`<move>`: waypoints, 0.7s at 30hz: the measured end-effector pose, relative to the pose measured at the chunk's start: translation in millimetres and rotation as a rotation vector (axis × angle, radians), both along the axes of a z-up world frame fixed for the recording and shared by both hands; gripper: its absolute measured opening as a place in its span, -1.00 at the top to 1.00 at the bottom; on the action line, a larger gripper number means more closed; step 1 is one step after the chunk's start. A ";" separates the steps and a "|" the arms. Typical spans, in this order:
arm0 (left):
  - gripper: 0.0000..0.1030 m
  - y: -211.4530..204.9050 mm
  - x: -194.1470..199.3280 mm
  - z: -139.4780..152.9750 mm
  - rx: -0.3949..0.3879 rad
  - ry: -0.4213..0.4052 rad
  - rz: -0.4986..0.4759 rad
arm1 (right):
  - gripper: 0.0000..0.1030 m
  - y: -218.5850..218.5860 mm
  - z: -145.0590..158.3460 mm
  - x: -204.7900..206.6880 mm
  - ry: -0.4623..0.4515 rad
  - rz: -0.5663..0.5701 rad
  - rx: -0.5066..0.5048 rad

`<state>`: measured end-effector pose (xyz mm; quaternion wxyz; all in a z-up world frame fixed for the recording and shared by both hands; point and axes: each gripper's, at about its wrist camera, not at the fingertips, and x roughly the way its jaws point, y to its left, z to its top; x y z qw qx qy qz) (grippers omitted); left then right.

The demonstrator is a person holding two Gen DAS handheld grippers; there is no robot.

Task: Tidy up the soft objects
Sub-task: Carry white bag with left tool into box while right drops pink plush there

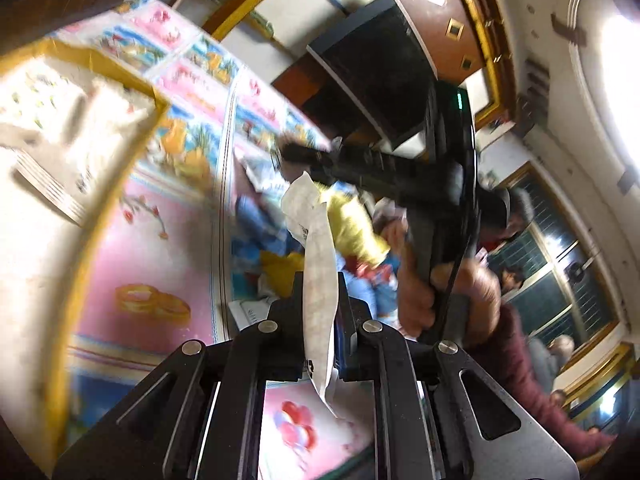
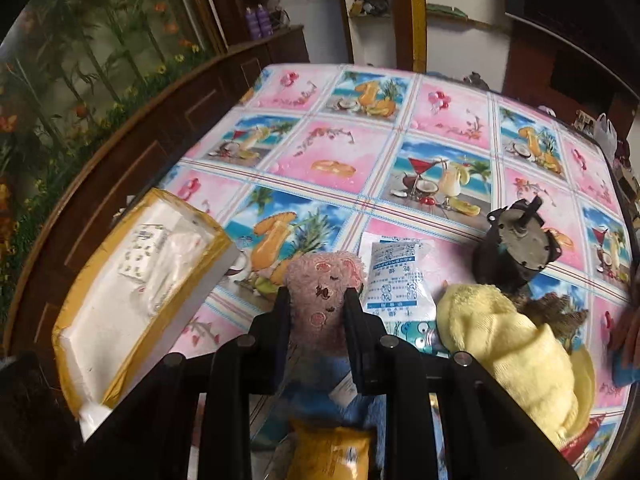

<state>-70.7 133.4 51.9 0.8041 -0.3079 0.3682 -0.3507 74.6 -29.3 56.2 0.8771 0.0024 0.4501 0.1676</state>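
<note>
Left claw pinching white packet, right claw — clamping pink plush

The table wears a glossy cloth of pink and blue squares printed with cocktails, pineapples and cherries. On its left edge sits a white foam box wrapped in yellow tape. Near the middle lies a white packet with blue print, and just right of it a dark metal motor stands tilted. A yellow towel is heaped in front of the motor, with what looks like a brown fuzzy thing tucked against it.
</note>
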 end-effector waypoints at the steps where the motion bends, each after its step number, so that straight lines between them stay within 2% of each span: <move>1: 0.81 9.0 -2.0 7.7 -0.004 -0.010 0.014 | 0.53 1.3 6.9 -7.8 -0.012 0.013 0.017; 5: 0.81 51.1 -4.0 33.6 0.060 -0.035 0.108 | 0.53 21.6 25.3 -28.6 -0.040 0.082 0.084; 9: 0.81 90.5 18.9 43.8 0.194 -0.002 0.186 | 0.53 57.7 30.5 -38.2 -0.020 0.175 0.156; 12: 0.81 114.4 51.8 34.6 0.266 0.071 0.239 | 0.53 89.5 22.0 -37.5 0.022 0.229 0.195; 16: 0.79 140.2 92.5 14.1 0.356 0.126 0.302 | 0.53 129.2 -2.3 -32.0 0.086 0.272 0.200; 18: 0.67 148.8 106.5 1.1 0.361 0.161 0.310 | 0.52 143.5 -14.9 -29.7 0.116 0.277 0.192; 21: 0.64 165.4 117.2 -14.9 0.339 0.216 0.323 | 0.42 161.1 -34.8 -22.2 0.152 0.273 0.189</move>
